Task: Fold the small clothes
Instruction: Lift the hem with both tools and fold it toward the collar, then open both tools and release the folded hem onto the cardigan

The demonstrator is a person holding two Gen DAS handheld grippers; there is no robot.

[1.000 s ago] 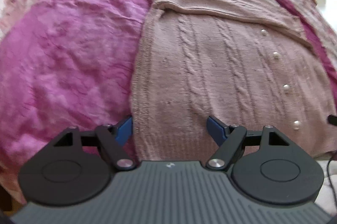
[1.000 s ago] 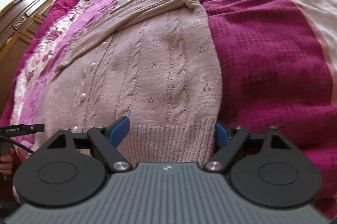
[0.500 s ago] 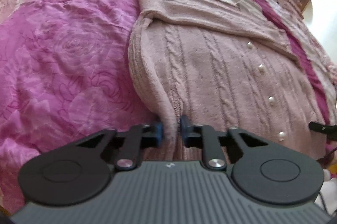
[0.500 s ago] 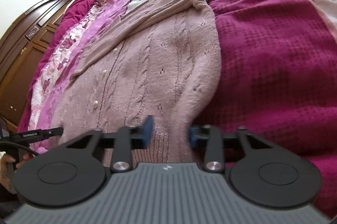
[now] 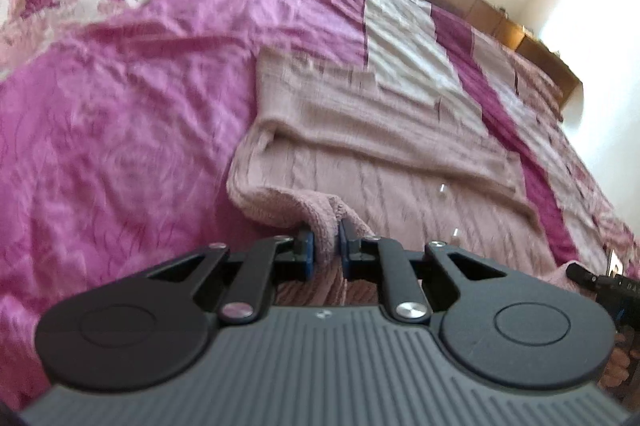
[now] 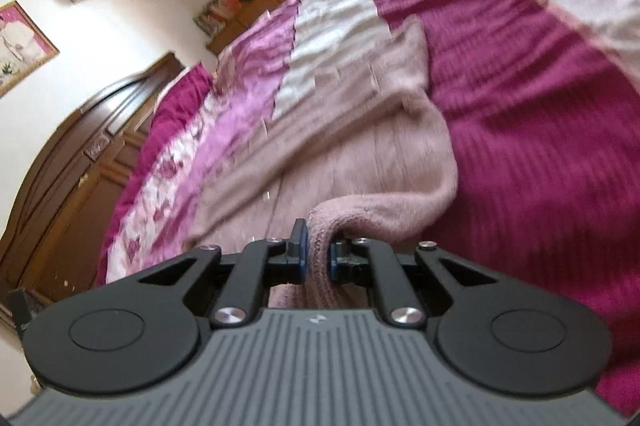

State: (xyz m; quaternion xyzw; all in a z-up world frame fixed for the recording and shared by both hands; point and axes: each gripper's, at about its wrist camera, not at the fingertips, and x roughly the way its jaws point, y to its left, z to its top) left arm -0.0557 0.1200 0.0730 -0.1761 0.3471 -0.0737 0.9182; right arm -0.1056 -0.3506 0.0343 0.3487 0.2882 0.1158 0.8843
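The left hand-held gripper (image 5: 325,244) sits low in the centre of its view, its blue pads pinching a bunch of the cardigan's (image 5: 400,161) ribbed hem. To the left of it lies crumpled magenta bedspread (image 5: 120,113). The pink cable-knit cardigan stretches from the pinch toward the upper right of the frame, a sleeve folded across its chest and pearly buttons (image 5: 443,189) running down the front.

In the right wrist view, a dark wooden headboard (image 6: 80,161) fills the left side. At lower centre the right hand-held gripper (image 6: 316,254) is likewise pressed onto the hem's other corner, the knit lifted in a soft hump. Dark crimson blanket (image 6: 540,145) fills the right.

The knit looks soft, limp and stretchy, so it will likely sag between grips. The thicker ribbed hem corners seem the sound places to hold.
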